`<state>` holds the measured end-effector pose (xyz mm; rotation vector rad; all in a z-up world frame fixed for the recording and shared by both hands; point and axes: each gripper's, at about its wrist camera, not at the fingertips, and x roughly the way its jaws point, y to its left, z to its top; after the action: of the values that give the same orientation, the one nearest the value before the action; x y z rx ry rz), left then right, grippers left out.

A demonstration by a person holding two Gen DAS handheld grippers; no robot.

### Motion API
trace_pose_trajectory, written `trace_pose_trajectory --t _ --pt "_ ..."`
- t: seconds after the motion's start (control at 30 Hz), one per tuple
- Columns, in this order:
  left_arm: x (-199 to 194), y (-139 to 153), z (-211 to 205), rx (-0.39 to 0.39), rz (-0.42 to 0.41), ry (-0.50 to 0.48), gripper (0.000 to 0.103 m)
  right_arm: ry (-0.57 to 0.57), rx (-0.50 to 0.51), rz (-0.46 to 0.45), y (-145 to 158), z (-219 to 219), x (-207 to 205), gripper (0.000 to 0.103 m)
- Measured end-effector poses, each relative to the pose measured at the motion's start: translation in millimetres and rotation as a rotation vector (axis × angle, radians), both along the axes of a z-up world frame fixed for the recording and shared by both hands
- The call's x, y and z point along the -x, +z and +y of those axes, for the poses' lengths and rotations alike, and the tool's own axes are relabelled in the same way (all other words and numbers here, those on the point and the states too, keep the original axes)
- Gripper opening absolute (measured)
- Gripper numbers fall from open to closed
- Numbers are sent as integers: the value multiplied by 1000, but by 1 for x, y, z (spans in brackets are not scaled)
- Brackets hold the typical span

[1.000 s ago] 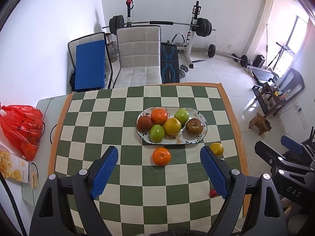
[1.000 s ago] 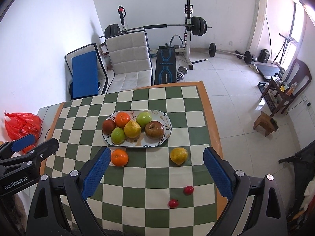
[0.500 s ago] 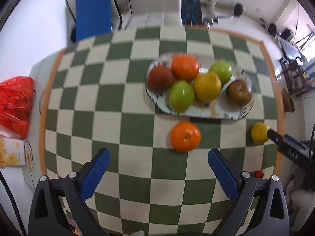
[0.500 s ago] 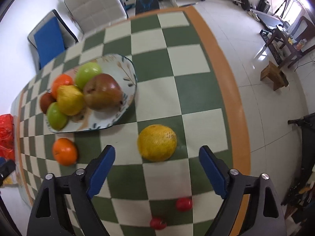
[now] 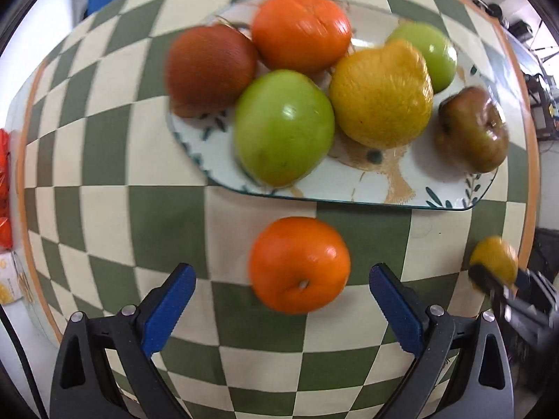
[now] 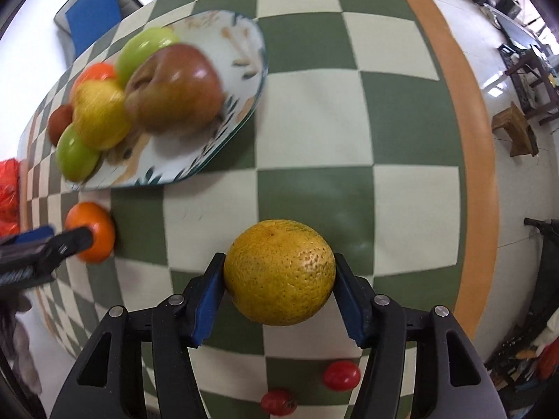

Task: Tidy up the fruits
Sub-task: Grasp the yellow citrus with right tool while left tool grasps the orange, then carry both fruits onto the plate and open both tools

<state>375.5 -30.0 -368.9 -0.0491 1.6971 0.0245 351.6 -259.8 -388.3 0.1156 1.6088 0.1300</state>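
Note:
An orange (image 5: 300,265) lies on the checkered table just in front of the patterned plate (image 5: 401,188). My left gripper (image 5: 281,274) is open around it, a blue pad apart from it on each side. The plate holds several fruits: green apples, a yellow fruit, an orange and brown-red ones. In the right wrist view a yellow-green citrus (image 6: 279,272) sits between the blue pads of my right gripper (image 6: 277,262), which is shut on it, both pads touching its sides. That same citrus (image 5: 494,258) shows at the right edge of the left wrist view.
Two small red tomatoes (image 6: 340,375) (image 6: 279,401) lie on the table under my right gripper. The table's orange border (image 6: 478,160) runs close on the right, with floor and a wooden stool (image 6: 517,132) beyond. A red plastic bag (image 6: 7,188) sits off the left side.
Both grippers came down and forward toward the table. The right one has narrowed from wide open onto the yellow-green citrus. The left one now straddles the loose orange, still open.

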Motion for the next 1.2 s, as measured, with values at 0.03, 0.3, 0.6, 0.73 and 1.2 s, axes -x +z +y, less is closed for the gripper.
trace_pose_trajectory --t 0.03,0.3,0.6,0.73,1.2 --pt "-1 -3 -2 2 1 -6 98 4 -14 9 -1 2 4 62" --pt "10 -4 -14 -13 -30 -38 61 -27 -55 45 -22 1 9 62" --pt "35 9 -9 166 -14 106 61 -52 -116 49 -23 9 3 61" --pt "28 32 -5 342 -16 238 61 -140 -228 75 -25 -10 -5 61" --pt "-13 3 24 544 88 585 61 -263 -349 -74 30 -46 -81 61"
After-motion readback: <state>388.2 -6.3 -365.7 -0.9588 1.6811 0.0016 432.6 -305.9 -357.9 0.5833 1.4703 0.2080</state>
